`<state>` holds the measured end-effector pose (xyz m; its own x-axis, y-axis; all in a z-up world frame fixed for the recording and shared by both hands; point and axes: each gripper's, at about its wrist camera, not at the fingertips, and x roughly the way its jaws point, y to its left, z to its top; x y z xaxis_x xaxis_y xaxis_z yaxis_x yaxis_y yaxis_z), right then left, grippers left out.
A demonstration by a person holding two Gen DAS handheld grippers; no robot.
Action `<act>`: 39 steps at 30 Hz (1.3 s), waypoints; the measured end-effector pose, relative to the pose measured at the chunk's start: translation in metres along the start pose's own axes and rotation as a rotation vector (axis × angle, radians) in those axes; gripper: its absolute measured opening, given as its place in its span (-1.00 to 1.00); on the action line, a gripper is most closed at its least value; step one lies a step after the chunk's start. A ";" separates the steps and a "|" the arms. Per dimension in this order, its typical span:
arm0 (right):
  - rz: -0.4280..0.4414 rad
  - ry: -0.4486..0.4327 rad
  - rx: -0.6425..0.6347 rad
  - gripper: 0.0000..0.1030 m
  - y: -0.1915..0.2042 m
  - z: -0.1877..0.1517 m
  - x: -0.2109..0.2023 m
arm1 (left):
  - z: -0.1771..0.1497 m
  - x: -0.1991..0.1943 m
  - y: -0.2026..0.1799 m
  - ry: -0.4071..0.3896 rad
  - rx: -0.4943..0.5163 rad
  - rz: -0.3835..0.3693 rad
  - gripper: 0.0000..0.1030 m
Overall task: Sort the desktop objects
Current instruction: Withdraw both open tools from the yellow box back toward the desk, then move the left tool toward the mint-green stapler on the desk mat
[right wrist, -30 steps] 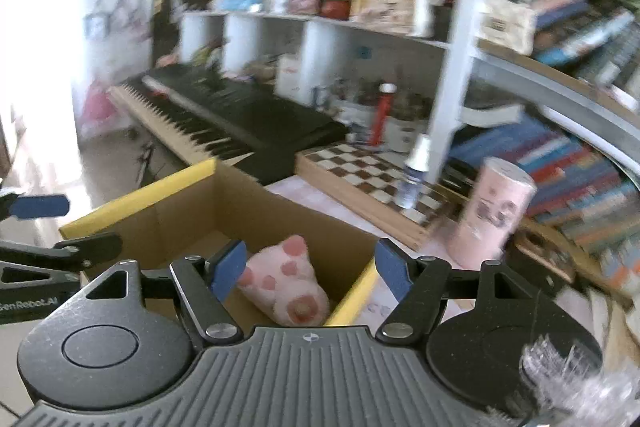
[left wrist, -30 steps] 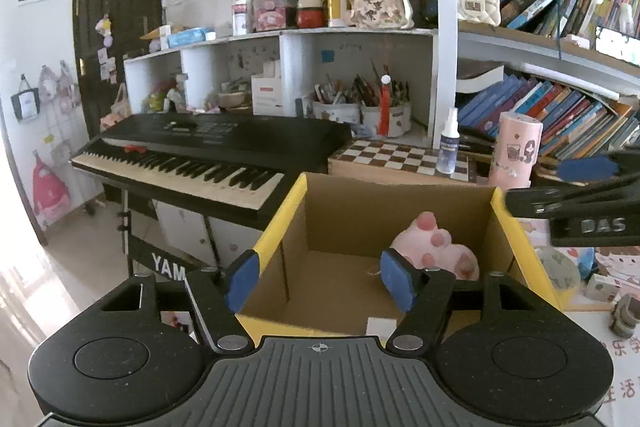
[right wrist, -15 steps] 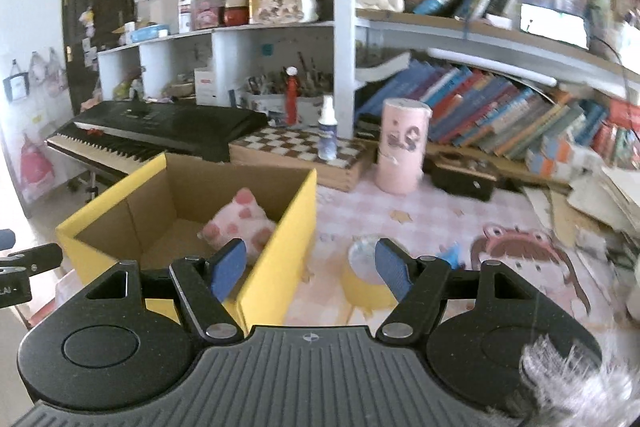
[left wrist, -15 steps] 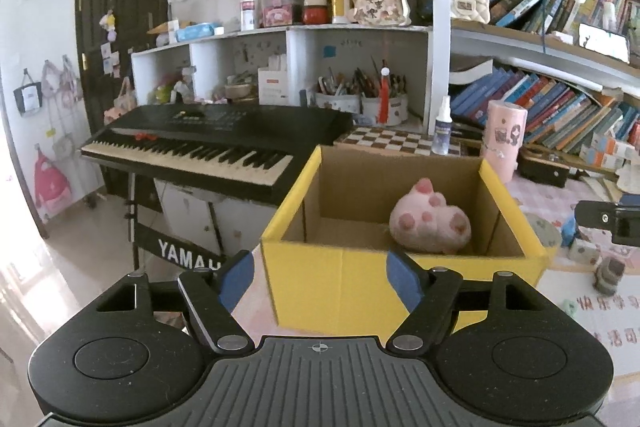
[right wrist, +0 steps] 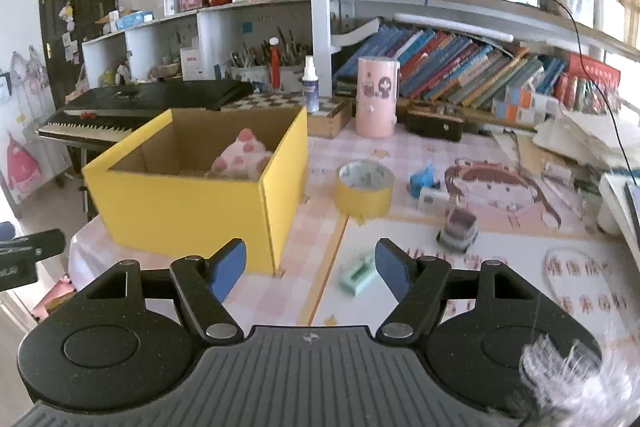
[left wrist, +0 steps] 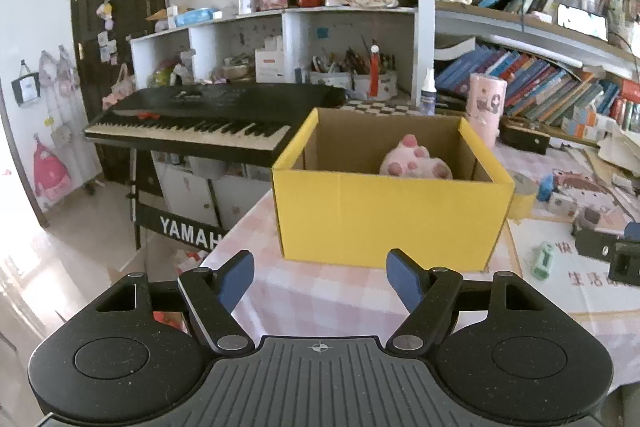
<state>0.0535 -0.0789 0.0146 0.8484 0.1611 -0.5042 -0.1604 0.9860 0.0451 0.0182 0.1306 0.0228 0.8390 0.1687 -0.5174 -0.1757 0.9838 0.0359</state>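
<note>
A yellow cardboard box (left wrist: 384, 219) (right wrist: 192, 211) stands open at the table's left end with a pink plush toy (left wrist: 416, 163) (right wrist: 240, 161) inside. My left gripper (left wrist: 320, 277) is open and empty, a short way in front of the box. My right gripper (right wrist: 308, 267) is open and empty, above the table to the right of the box. On the table lie a roll of yellow tape (right wrist: 364, 191), a small green item (right wrist: 358, 273) (left wrist: 542, 261), a small grey jar (right wrist: 458, 229) and a blue item (right wrist: 424, 179).
A black keyboard (left wrist: 208, 119) stands left of the table. A checkered board (right wrist: 276, 103), a spray bottle (right wrist: 310, 85) and a pink canister (right wrist: 378, 97) stand behind the box. Bookshelves (right wrist: 460, 63) line the back. Papers pile up at the right (right wrist: 580, 139).
Both grippers have pulled back from above the box toward the near side of the table. The plush toy stays in the box. The right gripper has swung right, over the loose items.
</note>
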 end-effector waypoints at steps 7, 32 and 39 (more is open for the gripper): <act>-0.028 0.015 0.000 0.35 0.011 -0.028 -0.022 | -0.012 -0.008 -0.009 0.008 0.031 -0.030 0.56; -0.123 0.091 0.006 0.43 -0.013 -0.059 -0.041 | -0.034 -0.012 -0.056 0.067 0.092 -0.154 0.57; -0.126 0.100 0.014 0.43 -0.027 -0.057 -0.039 | -0.030 -0.008 -0.076 0.067 0.120 -0.185 0.57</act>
<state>-0.0041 -0.1147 -0.0159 0.8071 0.0315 -0.5896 -0.0482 0.9988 -0.0127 0.0095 0.0524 -0.0016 0.8142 -0.0161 -0.5804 0.0440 0.9985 0.0340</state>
